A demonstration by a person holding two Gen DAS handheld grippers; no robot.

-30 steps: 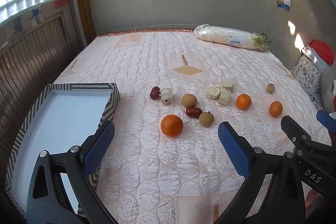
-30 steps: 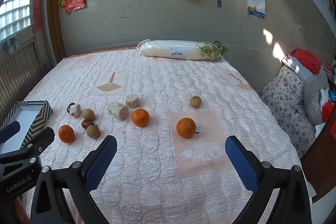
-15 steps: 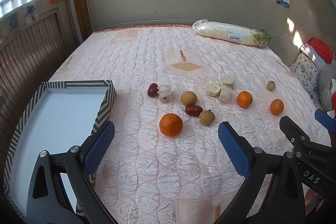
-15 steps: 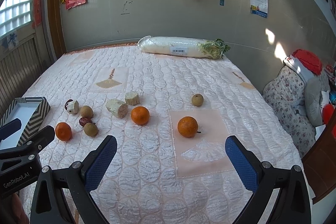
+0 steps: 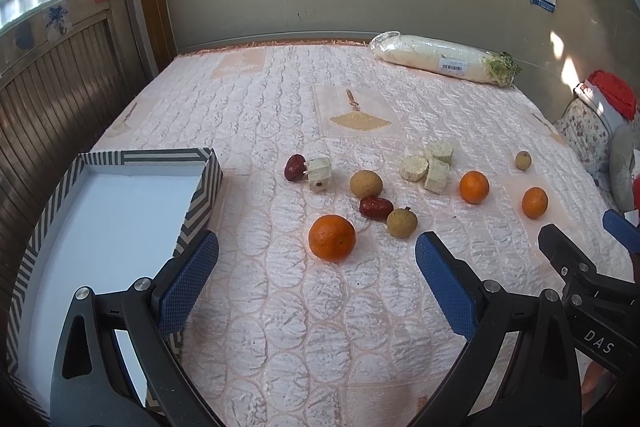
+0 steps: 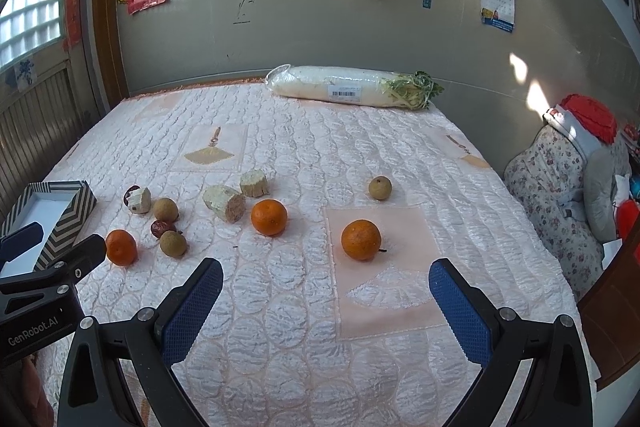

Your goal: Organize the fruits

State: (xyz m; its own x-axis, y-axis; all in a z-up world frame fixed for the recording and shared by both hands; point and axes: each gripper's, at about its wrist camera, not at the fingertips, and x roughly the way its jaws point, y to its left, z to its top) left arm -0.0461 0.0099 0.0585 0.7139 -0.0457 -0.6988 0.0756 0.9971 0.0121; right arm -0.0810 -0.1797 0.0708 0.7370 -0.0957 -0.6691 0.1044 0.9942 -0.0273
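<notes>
Fruits lie scattered on the quilted bed point(image 5: 280, 107). In the left wrist view, the nearest orange point(image 5: 331, 237) sits just ahead of the left gripper point(image 5: 316, 281), whose blue pads stand wide apart with nothing between them. Beyond the orange, a red date point(image 5: 375, 207) touches a brown longan point(image 5: 401, 223), with a second longan point(image 5: 366, 183) just behind. Farther left, another date point(image 5: 295, 167) lies against a pale cut chunk point(image 5: 320, 172). Three more pale chunks point(image 5: 430, 166) cluster to the right, then two smaller oranges point(image 5: 474, 187) well apart from the first, and a lone longan point(image 5: 523, 160) beyond them. A striped box point(image 5: 200, 187) with a white inside sits at the left edge of the bed, beside the left gripper's finger. A wrapped white radish point(image 5: 440, 57) lies by the far wall.

In the right wrist view, the right gripper point(image 6: 326, 305) is also spread wide and holds nothing. An orange with a stem point(image 6: 361, 239) rests on a plain peach patch of the quilt just ahead of it, another orange point(image 6: 269, 217) to its left, and a small longan point(image 6: 380, 187) behind. The striped box shows at far left, near the other gripper's black finger.
</notes>
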